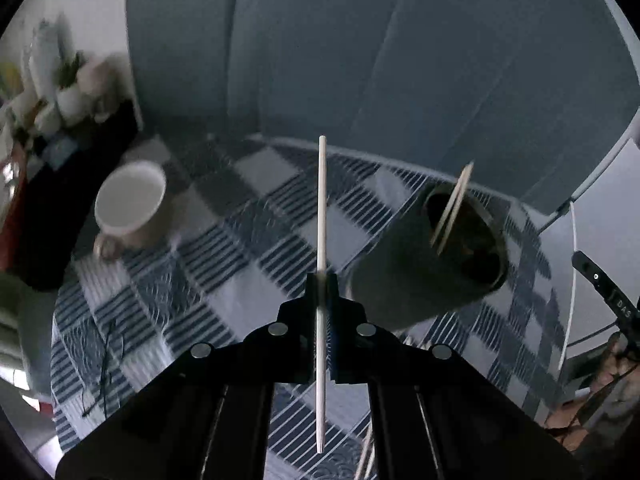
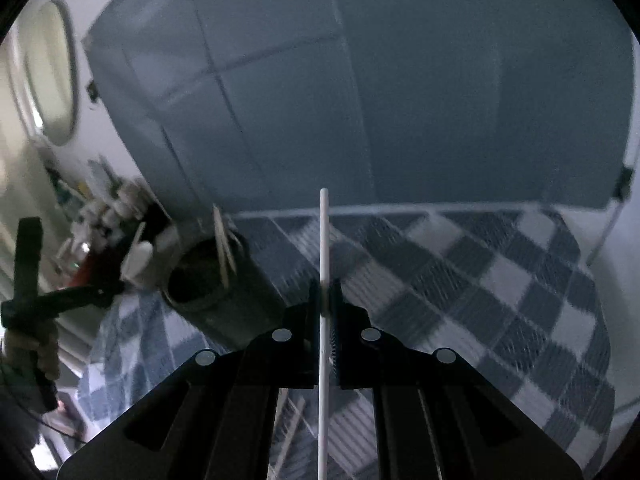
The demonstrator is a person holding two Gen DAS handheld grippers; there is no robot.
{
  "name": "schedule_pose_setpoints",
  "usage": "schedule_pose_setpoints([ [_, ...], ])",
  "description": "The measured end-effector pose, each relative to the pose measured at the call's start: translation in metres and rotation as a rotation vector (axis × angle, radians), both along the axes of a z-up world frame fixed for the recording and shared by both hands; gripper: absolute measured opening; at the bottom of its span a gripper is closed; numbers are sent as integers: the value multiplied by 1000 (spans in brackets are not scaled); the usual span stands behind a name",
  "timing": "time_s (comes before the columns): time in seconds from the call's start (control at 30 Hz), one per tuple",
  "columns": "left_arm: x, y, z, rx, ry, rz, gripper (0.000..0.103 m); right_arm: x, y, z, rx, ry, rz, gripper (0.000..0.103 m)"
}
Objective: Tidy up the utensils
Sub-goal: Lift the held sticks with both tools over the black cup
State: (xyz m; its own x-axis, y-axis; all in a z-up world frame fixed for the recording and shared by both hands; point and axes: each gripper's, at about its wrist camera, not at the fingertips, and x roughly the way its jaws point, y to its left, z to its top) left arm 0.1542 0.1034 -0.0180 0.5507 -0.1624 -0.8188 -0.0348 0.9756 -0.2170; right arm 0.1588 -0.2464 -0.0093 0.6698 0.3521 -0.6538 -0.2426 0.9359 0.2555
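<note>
My left gripper (image 1: 321, 280) is shut on a white chopstick (image 1: 321, 208) that stands upright between its fingers, above the checked tablecloth (image 1: 224, 248). A dark cylindrical holder (image 1: 432, 256) with wooden chopsticks (image 1: 454, 204) in it stands just right of that gripper. My right gripper (image 2: 325, 286) is shut on a second white chopstick (image 2: 324, 236), also upright. In the right wrist view the holder (image 2: 216, 284) is to the left, with wooden chopsticks (image 2: 224, 244) poking out. The left hand-held gripper (image 2: 28, 280) shows at the far left there.
A white mug (image 1: 132, 204) sits on the cloth at the left. Cluttered small items (image 1: 60, 92) stand on a dark shelf beyond it. A blue-grey sofa back (image 1: 360, 60) rises behind the table. More wooden chopsticks (image 2: 290, 432) lie on the cloth under the right gripper.
</note>
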Motion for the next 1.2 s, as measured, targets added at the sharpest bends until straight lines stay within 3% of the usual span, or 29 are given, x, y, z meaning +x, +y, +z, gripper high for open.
schedule_pose_setpoints([
  [0.13,16,-14,25,20,-62,-4,4,16,14,24,21,-64,31,4],
  [0.33,35,-29,46,-21,-129,-18,4,33,36,51,53,-146,73,4],
  [0.57,51,-49,58,-80,-200,-54,5,52,59,61,98,-191,108,4],
  [0.97,64,-67,41,-139,-314,-55,5,82,79,37,280,-264,123,5],
  [1.2,65,-69,17,-151,-337,-49,5,85,92,3,305,-295,126,5],
])
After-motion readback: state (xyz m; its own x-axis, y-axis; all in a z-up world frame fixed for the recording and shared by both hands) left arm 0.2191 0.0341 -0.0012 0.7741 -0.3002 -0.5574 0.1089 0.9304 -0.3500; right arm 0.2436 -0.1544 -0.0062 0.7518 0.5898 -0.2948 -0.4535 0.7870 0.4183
